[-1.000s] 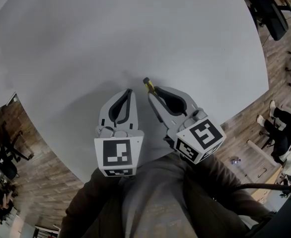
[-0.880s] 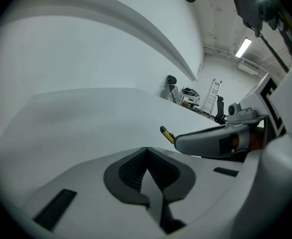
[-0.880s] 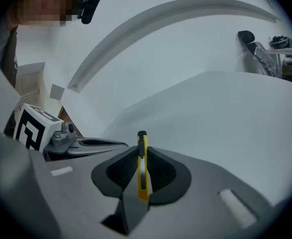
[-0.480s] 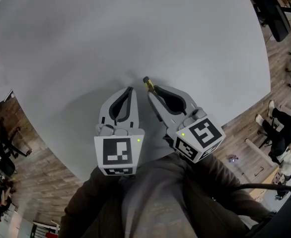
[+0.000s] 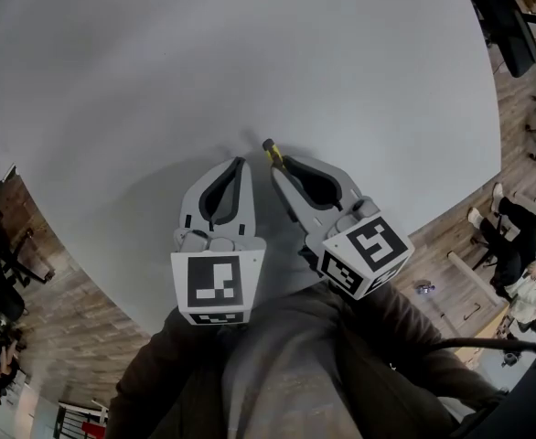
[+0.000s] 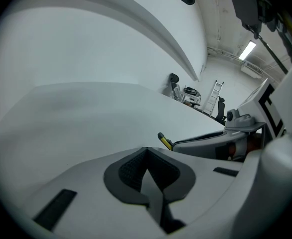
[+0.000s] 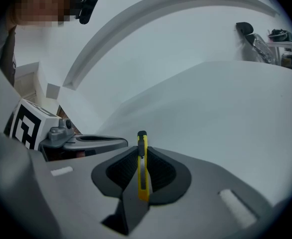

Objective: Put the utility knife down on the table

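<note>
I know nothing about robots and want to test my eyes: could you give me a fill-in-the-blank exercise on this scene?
The right tongs are shut on a utility knife with a ___ body.
The left tongs are shut and hold ___.
Both hang over a pale grey ___.
Missing words: yellow; nothing; table.

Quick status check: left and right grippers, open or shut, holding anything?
Left gripper: shut, nothing between its jaws.
Right gripper: shut on the yellow utility knife.
</note>
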`<control>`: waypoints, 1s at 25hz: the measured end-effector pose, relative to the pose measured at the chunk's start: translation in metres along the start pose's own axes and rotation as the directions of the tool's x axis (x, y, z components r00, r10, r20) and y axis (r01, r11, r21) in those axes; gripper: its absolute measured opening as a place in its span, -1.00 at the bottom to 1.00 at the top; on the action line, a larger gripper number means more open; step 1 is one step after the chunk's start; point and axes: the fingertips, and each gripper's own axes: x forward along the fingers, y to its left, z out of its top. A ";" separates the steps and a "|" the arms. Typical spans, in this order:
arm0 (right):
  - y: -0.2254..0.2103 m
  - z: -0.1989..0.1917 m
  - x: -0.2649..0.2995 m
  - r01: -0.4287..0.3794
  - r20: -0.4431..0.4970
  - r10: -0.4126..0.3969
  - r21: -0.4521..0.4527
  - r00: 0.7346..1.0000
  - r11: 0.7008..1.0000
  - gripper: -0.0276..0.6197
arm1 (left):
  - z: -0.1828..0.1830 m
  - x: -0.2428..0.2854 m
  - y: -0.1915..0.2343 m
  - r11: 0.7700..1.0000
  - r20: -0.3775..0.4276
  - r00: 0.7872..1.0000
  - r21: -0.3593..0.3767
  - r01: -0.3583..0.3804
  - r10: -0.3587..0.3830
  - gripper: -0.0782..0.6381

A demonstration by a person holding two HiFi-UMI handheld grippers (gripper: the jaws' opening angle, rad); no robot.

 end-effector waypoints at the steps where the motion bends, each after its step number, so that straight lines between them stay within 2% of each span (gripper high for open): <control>1: 0.000 0.000 0.000 0.000 -0.001 0.000 -0.003 1.000 1.000 -0.74 | 0.000 0.001 0.000 1.000 -0.001 1.000 -0.001 -0.001 0.001 -0.77; 18: -0.001 -0.002 0.001 0.031 0.008 -0.031 -0.009 0.999 0.999 -0.72 | -0.003 0.000 0.002 1.000 0.000 1.000 -0.001 -0.008 0.008 -0.77; 25: -0.003 0.000 -0.001 0.015 -0.005 -0.015 -0.018 1.000 1.000 -0.67 | 0.003 0.000 -0.003 1.000 0.008 1.000 0.003 -0.012 0.012 -0.77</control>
